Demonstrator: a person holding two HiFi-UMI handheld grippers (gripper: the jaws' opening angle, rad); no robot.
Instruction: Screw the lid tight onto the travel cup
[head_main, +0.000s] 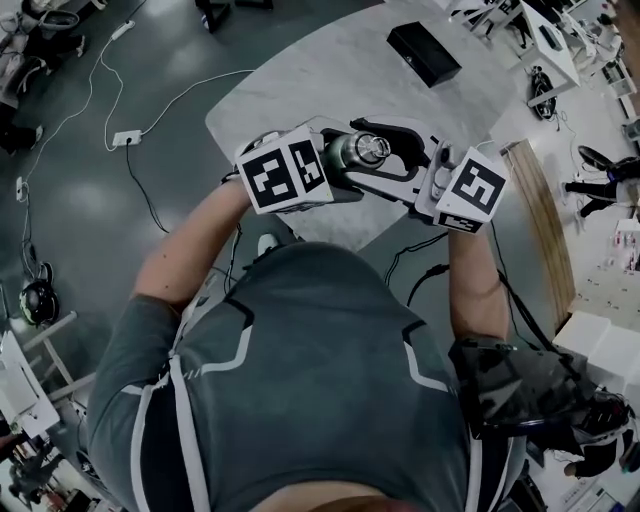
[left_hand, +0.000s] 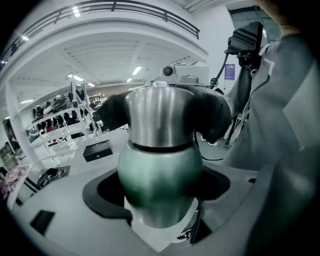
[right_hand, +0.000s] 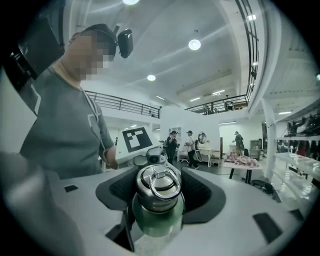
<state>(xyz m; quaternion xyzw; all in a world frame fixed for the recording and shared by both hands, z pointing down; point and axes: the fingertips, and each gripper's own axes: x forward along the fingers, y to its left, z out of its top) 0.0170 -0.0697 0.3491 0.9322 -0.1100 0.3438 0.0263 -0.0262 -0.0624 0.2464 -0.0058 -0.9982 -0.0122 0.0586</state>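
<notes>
Left gripper (left_hand: 160, 192) clamped across green body of travel cup (left_hand: 160, 167), likely to stop cup turning; cup held in air before person's chest, over near part of table (head_main: 300, 80), not resting on it; steel lid (right_hand: 159, 179) sits on cup, ring handle on top; how tight thread is, cannot tell; right gripper (right_hand: 159, 190) faces lid end-on, dark pads closed on its sides; such alignment probably lets wrist roll twist lid; black box (head_main: 423, 52) well apart, far side of table
</notes>
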